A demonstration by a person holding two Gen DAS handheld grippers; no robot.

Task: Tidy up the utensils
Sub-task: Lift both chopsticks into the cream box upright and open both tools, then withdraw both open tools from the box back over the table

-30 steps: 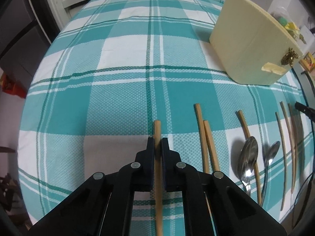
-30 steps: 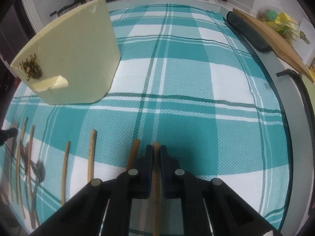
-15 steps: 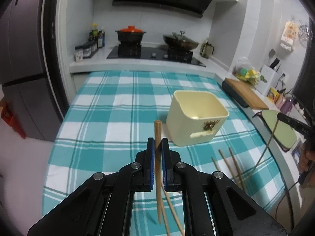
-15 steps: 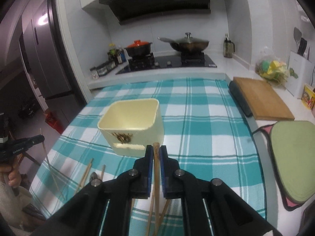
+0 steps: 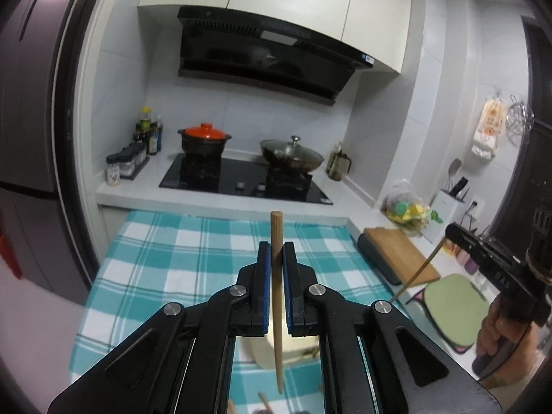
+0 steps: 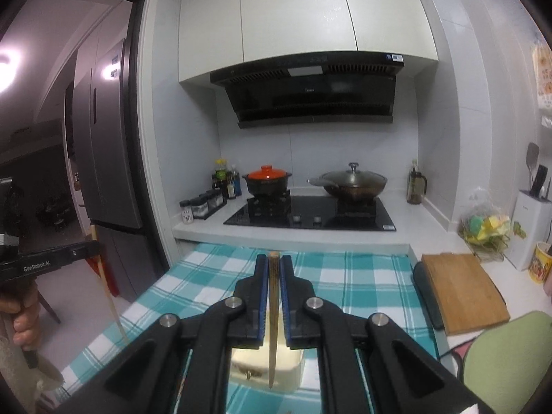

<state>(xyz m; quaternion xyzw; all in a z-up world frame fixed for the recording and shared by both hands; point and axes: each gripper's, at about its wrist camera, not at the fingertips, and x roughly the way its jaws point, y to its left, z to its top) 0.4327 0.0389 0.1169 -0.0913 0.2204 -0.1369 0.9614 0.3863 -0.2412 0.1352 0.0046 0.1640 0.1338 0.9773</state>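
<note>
Left tongs (image 5: 275, 255): clamped on a light wooden chopstick (image 5: 277, 296), thick end up, tip hanging over the cream square plastic holder (image 5: 296, 348).
Right tongs (image 6: 274, 269): clamped on a darker wooden chopstick (image 6: 273, 327), tip hanging over the same holder (image 6: 241, 365).
Change: a second ago both sticks lay on the teal checked tabletop (image 5: 193, 258); now both are lifted and near vertical.
Meaning: pickup looks done; lower and release into the holder next.

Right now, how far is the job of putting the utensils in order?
Nothing shows as done: no utensil can be seen in the cream holder. In hand: the left gripper and the right gripper each clamp one chopstick above the holder. Left: drop both in.
</note>
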